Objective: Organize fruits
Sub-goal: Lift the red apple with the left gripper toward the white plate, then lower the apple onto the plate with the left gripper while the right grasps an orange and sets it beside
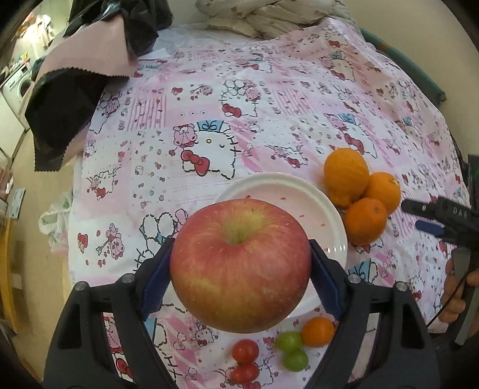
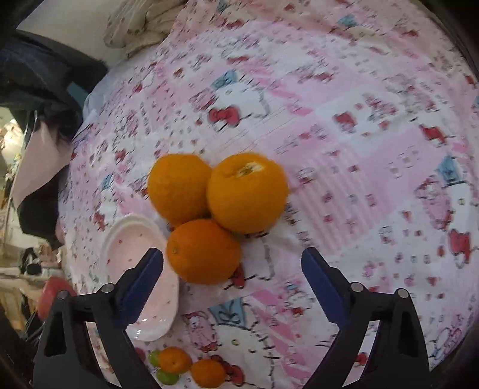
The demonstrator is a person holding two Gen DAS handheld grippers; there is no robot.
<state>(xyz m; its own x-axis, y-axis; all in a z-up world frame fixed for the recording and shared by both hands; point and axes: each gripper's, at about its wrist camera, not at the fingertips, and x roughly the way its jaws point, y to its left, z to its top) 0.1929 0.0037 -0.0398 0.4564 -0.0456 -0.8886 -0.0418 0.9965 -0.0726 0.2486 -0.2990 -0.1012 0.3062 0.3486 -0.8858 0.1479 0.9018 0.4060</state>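
Observation:
My left gripper [image 1: 239, 266] is shut on a large red apple [image 1: 239, 263] and holds it above the near part of a white plate [image 1: 287, 191]. Three oranges [image 1: 347, 173] lie in a cluster on the cloth just right of the plate. My right gripper [image 2: 232, 278] is open and empty, above the cloth, with the nearest orange [image 2: 203, 251] just beyond its left finger. The plate [image 2: 140, 263] shows at the left behind that finger. The right gripper also shows at the right edge of the left wrist view [image 1: 419, 215].
Small fruits lie near the front edge: two cherry tomatoes [image 1: 245, 351], two green grapes [image 1: 289, 341] and a small tangerine [image 1: 317, 327]. Two tangerines [image 2: 175, 360] show in the right wrist view. A black and pink cloth [image 1: 74, 89] hangs at the far left. Crumpled bedding [image 1: 269, 15] lies at the back.

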